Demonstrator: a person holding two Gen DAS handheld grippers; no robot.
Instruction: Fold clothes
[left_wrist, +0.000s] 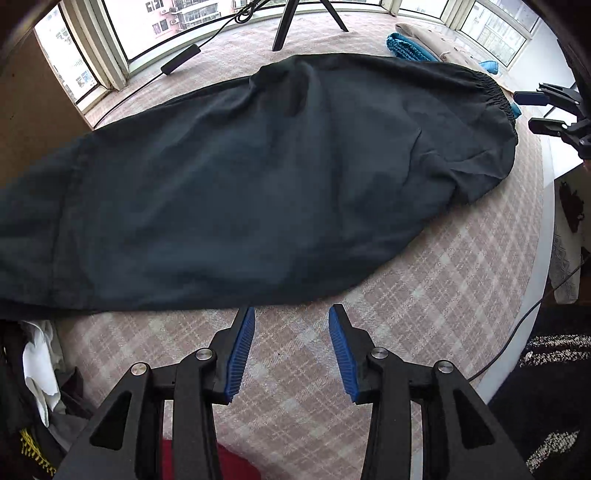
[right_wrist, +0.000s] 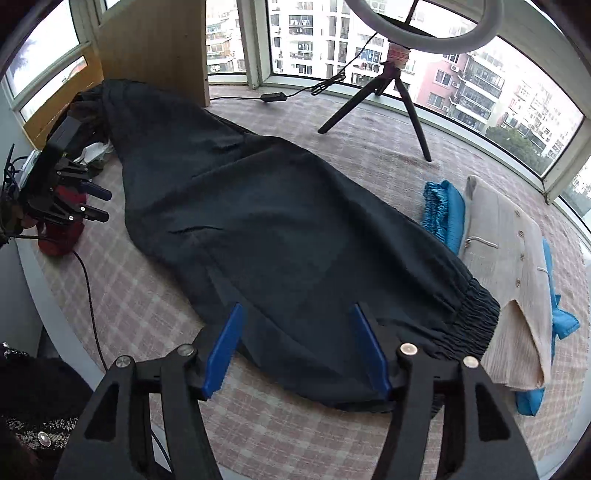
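Note:
A pair of dark trousers (left_wrist: 258, 177) lies stretched out flat across the checked tablecloth (left_wrist: 424, 314), its elastic waistband (right_wrist: 476, 317) at the right end. My left gripper (left_wrist: 291, 314) is open just short of the trousers' near edge, with only tablecloth between its blue pads (left_wrist: 240, 354). In the right wrist view it appears at the far left (right_wrist: 107, 205), beside the leg end. My right gripper (right_wrist: 295, 308) is open above the trousers (right_wrist: 277, 221) near the waistband, with the cloth showing between its fingers and not pinched. The left wrist view shows it at the far right (left_wrist: 524, 110).
A folded beige cardigan (right_wrist: 509, 277) and a blue garment (right_wrist: 443, 210) lie beyond the waistband. A ring light on a tripod (right_wrist: 388, 96) stands at the back with its cable. A red garment (right_wrist: 59, 229) and a clothes pile (left_wrist: 37, 369) sit at the left end. The table's near edge (right_wrist: 44, 295) curves round.

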